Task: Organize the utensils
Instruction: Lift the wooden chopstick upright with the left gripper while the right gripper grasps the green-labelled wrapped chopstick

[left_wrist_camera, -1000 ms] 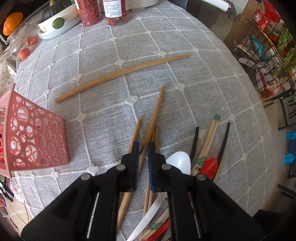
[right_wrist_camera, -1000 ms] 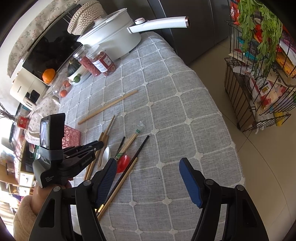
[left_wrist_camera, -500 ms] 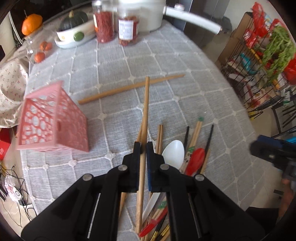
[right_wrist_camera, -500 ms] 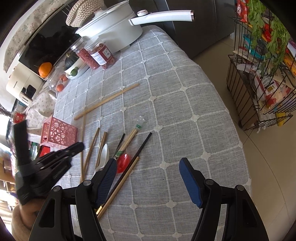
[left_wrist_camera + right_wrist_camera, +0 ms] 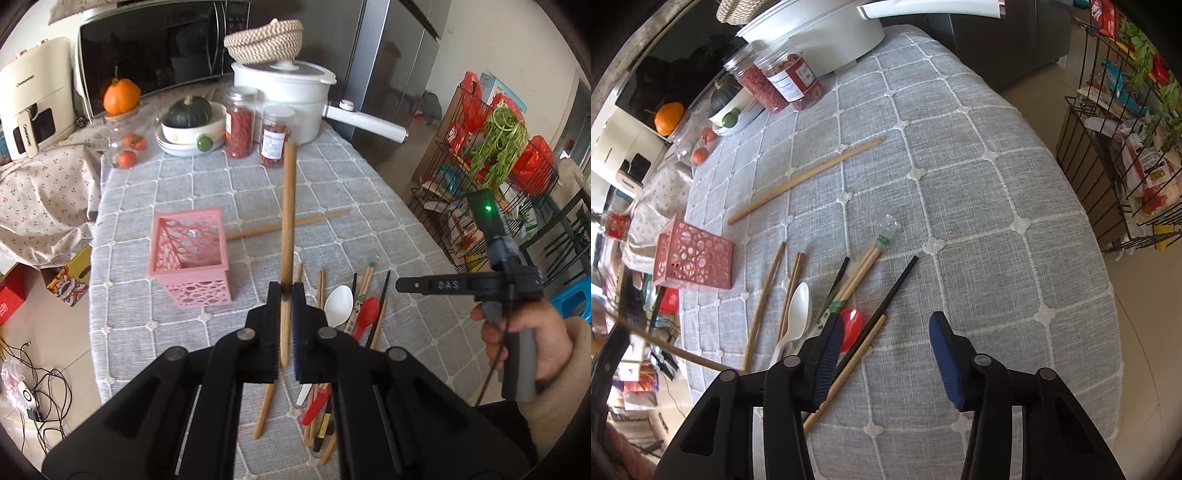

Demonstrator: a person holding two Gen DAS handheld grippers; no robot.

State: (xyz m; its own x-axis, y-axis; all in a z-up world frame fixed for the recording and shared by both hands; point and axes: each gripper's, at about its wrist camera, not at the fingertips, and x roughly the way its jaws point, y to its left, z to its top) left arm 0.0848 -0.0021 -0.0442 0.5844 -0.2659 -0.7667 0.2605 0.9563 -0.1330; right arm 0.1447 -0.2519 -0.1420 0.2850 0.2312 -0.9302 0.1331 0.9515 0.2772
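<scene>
Your left gripper (image 5: 284,295) is clamped on a wooden chopstick (image 5: 287,221), raised off the grey tablecloth (image 5: 184,332) just right of the pink basket (image 5: 188,254). Your right gripper (image 5: 886,332) hangs with jaws apart above the loose utensils: white spoon (image 5: 799,314), red spoon (image 5: 851,328), black chopstick (image 5: 895,288).

At right of the left-wrist view, "DAS" stands in raised letters on the right hand-held gripper (image 5: 417,285); at upper left, small lettering on the cream appliance (image 5: 33,107) is too blurred to read
</scene>
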